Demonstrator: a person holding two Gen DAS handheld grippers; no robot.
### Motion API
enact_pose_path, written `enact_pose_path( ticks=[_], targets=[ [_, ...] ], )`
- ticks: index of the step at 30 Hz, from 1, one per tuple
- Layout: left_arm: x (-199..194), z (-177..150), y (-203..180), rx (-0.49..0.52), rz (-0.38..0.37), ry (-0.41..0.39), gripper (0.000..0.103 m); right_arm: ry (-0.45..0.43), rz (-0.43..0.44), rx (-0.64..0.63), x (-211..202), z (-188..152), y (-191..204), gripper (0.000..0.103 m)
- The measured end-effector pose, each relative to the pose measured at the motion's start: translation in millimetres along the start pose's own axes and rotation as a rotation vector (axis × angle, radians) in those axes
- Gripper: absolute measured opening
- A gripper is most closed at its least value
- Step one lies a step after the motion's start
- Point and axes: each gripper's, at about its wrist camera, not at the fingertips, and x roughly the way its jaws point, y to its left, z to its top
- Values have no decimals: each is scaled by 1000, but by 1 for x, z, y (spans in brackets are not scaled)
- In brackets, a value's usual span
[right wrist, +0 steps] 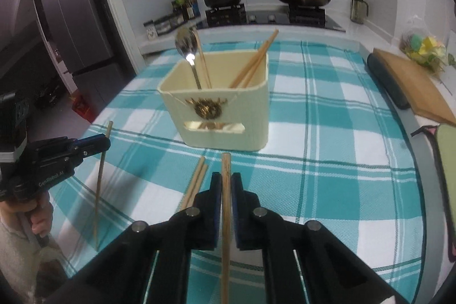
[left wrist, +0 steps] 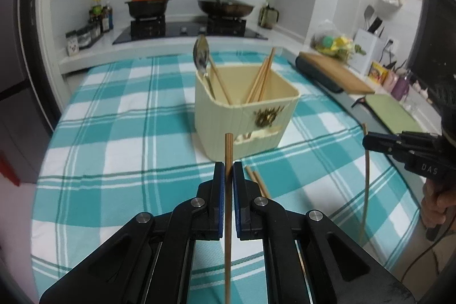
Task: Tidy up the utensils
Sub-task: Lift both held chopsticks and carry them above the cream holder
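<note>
A cream utensil holder (left wrist: pixel 245 116) (right wrist: pixel 222 110) stands on the teal checked tablecloth, holding a metal spoon (left wrist: pixel 201 56) (right wrist: pixel 186 46) and several wooden chopsticks (left wrist: pixel 263 79) (right wrist: pixel 253 61). My left gripper (left wrist: pixel 228 170) is shut on an upright chopstick (left wrist: pixel 228 150), in front of the holder; it also shows in the right wrist view (right wrist: pixel 107 140). My right gripper (right wrist: pixel 226 181) is shut on another upright chopstick (right wrist: pixel 226 170); it appears at the right in the left wrist view (left wrist: pixel 367 141). Two loose chopsticks (left wrist: pixel 258 183) (right wrist: pixel 196 181) lie on the cloth in front of the holder.
A stove with an orange-lidded pot (left wrist: pixel 148 4) and a lidded wok (left wrist: pixel 225 4) is behind the table. A wooden cutting board (left wrist: pixel 336 70) (right wrist: pixel 413 81) and a green mat (left wrist: pixel 393 113) lie at the right. A fridge (right wrist: pixel 71 10) stands left.
</note>
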Motion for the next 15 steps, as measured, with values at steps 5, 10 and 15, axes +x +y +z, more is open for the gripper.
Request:
enact_pose_path(
  ticks=[5,10,15],
  targets=[
    [-52,17,-6,-11,-37,-120,3,-143,-7,-53,-64,5,22,7],
    [-72,29,-13,-4,-44,-188,2,-276,-48,-110,-99,9,41,7],
    [-52,31,-12,8,-31,-83,4,-333,-58,-105,-108,21,45,7]
  ],
)
